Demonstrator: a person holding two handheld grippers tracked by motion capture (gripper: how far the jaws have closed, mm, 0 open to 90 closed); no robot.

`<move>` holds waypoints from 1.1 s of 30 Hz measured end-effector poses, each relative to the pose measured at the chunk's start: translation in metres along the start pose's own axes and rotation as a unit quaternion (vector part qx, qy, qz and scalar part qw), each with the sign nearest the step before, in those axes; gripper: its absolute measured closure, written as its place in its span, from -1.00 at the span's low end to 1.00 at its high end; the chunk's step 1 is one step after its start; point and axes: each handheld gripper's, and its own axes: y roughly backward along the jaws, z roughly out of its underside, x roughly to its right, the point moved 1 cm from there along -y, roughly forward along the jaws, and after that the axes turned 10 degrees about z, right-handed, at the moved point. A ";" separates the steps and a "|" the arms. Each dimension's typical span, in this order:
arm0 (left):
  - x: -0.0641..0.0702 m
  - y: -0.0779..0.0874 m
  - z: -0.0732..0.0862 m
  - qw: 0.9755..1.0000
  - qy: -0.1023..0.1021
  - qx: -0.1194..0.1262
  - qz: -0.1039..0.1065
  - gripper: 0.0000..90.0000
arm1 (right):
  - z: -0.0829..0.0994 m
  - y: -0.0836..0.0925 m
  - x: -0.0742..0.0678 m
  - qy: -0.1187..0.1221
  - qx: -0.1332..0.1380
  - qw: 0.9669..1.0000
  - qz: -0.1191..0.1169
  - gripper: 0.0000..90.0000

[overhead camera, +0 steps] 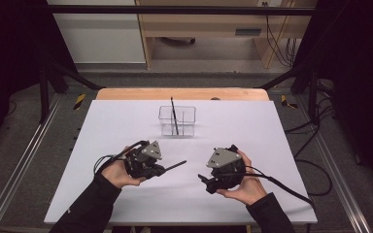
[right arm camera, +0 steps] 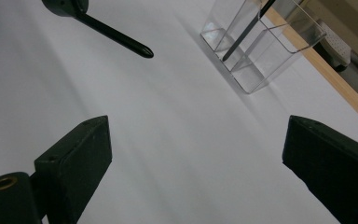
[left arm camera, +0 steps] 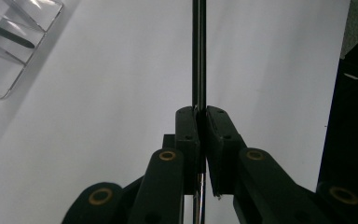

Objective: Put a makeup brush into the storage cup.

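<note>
A thin black pen sticks out to the right from my left gripper, which is shut on it low over the white table. In the left gripper view the pen runs straight up from between the pressed pads of the left gripper. My right gripper hovers at the front right, open and with nothing in it. In its own view the right gripper has its jaws wide apart, and the held pen's tip shows at top left.
A clear two-compartment plastic holder stands at mid-table with another black pen leaning in it. The holder sits near the table's wooden far edge. White sheet covers the tabletop; cables trail at the right.
</note>
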 end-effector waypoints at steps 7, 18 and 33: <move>0.000 -0.002 -0.006 1.000 -0.011 -0.012 0.012 0.85 | -0.006 -0.002 -0.009 0.031 0.001 0.999 -0.020 -0.79; 0.003 -0.003 -0.013 0.999 -0.030 -0.028 0.035 0.85 | -0.012 -0.004 -0.019 0.068 0.005 0.997 -0.027 -0.78; 0.004 -0.005 -0.021 0.997 -0.039 -0.048 0.053 0.85 | -0.018 -0.007 -0.032 0.125 0.000 0.992 -0.024 -0.74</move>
